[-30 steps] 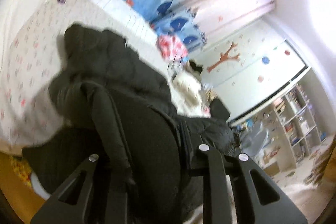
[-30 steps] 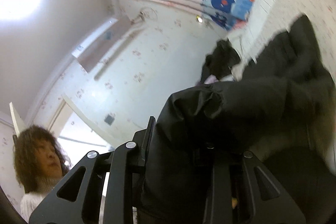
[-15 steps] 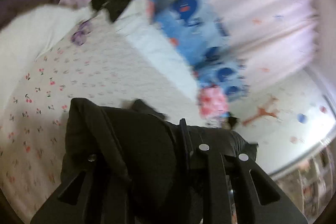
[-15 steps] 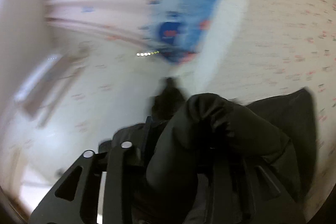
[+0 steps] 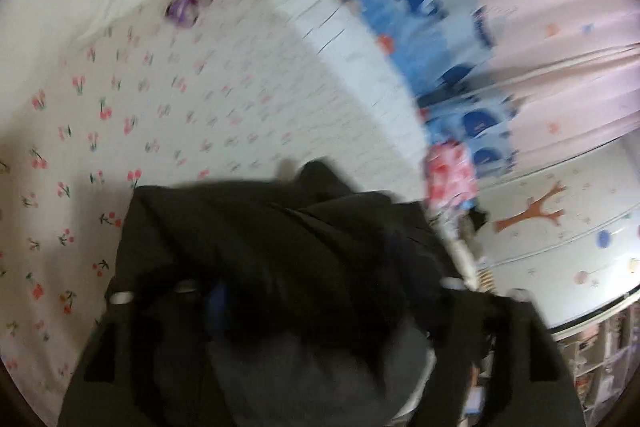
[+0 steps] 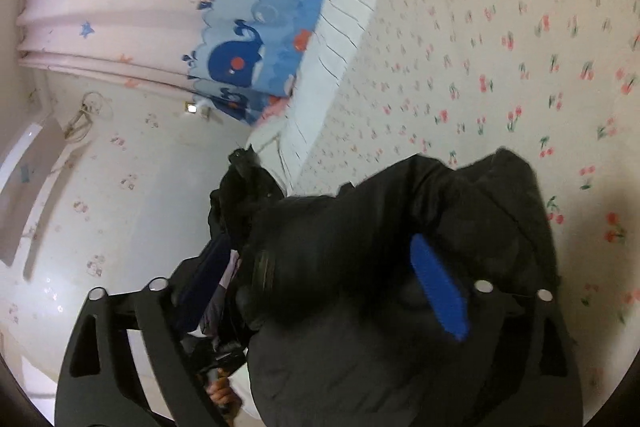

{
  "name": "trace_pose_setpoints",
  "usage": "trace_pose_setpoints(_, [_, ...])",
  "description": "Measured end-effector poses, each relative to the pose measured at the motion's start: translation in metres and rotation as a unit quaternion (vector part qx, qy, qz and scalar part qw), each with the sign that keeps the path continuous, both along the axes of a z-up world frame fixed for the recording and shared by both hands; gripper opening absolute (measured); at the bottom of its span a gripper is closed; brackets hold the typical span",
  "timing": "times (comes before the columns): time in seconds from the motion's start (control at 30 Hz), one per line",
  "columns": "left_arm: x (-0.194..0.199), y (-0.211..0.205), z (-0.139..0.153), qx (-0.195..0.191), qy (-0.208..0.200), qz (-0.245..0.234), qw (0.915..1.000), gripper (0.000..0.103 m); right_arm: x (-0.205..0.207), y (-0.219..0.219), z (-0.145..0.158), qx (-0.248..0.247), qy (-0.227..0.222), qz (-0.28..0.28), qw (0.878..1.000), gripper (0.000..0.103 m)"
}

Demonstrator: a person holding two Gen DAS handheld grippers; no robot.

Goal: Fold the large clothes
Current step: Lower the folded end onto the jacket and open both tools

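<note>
I am spreading my left gripper (image 5: 316, 303), its jaws opening, and the black jacket (image 5: 280, 247) is bunching between them on the cherry-print bedsheet (image 5: 140, 107), no longer pinched. My right gripper (image 6: 320, 291) is opening too; the same jacket (image 6: 380, 247) is lying heaped between its blue pads (image 6: 438, 291), resting loose on the bed just ahead of the fingers.
</note>
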State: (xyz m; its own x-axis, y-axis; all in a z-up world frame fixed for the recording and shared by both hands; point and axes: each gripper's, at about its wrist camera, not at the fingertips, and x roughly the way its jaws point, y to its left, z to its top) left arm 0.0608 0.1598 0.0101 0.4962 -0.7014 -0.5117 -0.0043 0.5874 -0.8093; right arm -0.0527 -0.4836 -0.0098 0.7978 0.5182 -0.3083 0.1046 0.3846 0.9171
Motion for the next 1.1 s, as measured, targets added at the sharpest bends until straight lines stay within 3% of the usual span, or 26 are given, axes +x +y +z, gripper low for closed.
trace_pose_setpoints(0.03, [-0.006, 0.007, 0.014, -0.013, -0.016, 0.013, 0.9997, 0.086, -0.002, 0.001, 0.016, -0.013, -0.006, 0.004, 1.0, 0.089])
trace_pose_setpoints(0.13, [-0.022, 0.009, 0.054, -0.008, -0.065, 0.041, 0.997, 0.092, -0.01, 0.029, 0.062, -0.122, -0.035, 0.024, 0.992, 0.089])
trace_pose_setpoints(0.23, [-0.032, -0.025, 0.085, 0.045, -0.119, 0.028, 0.9915, 0.093, 0.007, 0.086, 0.097, -0.258, -0.059, 0.062, 0.962, 0.089])
trace_pose_setpoints(0.3, [-0.033, -0.058, 0.09, 0.072, -0.138, 0.003, 0.9879, 0.093, 0.031, 0.12, 0.102, -0.318, -0.039, 0.081, 0.944, 0.089])
trace_pose_setpoints(0.4, [-0.027, -0.102, 0.074, 0.124, -0.151, -0.013, 0.9805, 0.093, 0.073, 0.164, 0.091, -0.395, -0.007, 0.098, 0.913, 0.089])
trace_pose_setpoints(0.47, [-0.015, -0.118, 0.047, 0.153, -0.134, -0.01, 0.9791, 0.093, 0.1, 0.183, 0.07, -0.439, 0.019, 0.097, 0.893, 0.089])
trace_pose_setpoints(0.53, [-0.004, -0.122, 0.006, 0.164, -0.093, -0.008, 0.9819, 0.093, 0.122, 0.19, 0.029, -0.469, 0.075, 0.108, 0.873, 0.089])
trace_pose_setpoints(0.57, [-0.002, -0.121, -0.015, 0.168, -0.074, -0.007, 0.9831, 0.093, 0.128, 0.188, -0.002, -0.459, 0.103, 0.12, 0.874, 0.089])
trace_pose_setpoints(0.6, [-0.004, -0.122, -0.031, 0.163, -0.075, -0.015, 0.9836, 0.093, 0.124, 0.183, -0.021, -0.422, 0.101, 0.119, 0.893, 0.09])
trace_pose_setpoints(0.63, [-0.011, -0.127, -0.039, 0.178, -0.094, -0.025, 0.9792, 0.093, 0.119, 0.18, -0.027, -0.409, 0.097, 0.112, 0.9, 0.09])
trace_pose_setpoints(0.7, [-0.018, -0.136, -0.043, 0.211, -0.105, -0.036, 0.9712, 0.093, 0.113, 0.184, -0.031, -0.423, 0.102, 0.13, 0.891, 0.09])
trace_pose_setpoints(0.77, [-0.019, -0.138, -0.038, 0.224, -0.095, -0.045, 0.969, 0.093, 0.109, 0.18, -0.024, -0.42, 0.103, 0.143, 0.89, 0.089])
trace_pose_setpoints(0.8, [-0.019, -0.134, -0.032, 0.213, -0.092, -0.04, 0.972, 0.093, 0.106, 0.175, -0.015, -0.415, 0.095, 0.137, 0.895, 0.089])
trace_pose_setpoints(0.83, [-0.02, -0.126, -0.021, 0.187, -0.098, -0.029, 0.977, 0.093, 0.101, 0.168, -0.003, -0.41, 0.078, 0.12, 0.901, 0.089])
trace_pose_setpoints(0.9, [-0.02, -0.116, -0.002, 0.181, -0.12, -0.007, 0.976, 0.093, 0.093, 0.15, 0.02, -0.411, 0.049, 0.067, 0.908, 0.089])
trace_pose_setpoints(1.0, [-0.007, -0.105, 0.0, 0.185, -0.116, 0.013, 0.9757, 0.093, 0.097, 0.123, 0.022, -0.428, 0.073, 0.013, 0.901, 0.089])
trace_pose_setpoints(1.07, [0.004, -0.098, -0.026, 0.185, -0.079, 0.018, 0.9794, 0.093, 0.102, 0.109, -0.011, -0.45, 0.124, 0.012, 0.884, 0.089])
trace_pose_setpoints(1.1, [0.006, -0.097, -0.039, 0.185, -0.069, 0.014, 0.9802, 0.093, 0.104, 0.104, -0.026, -0.446, 0.142, 0.02, 0.884, 0.09])
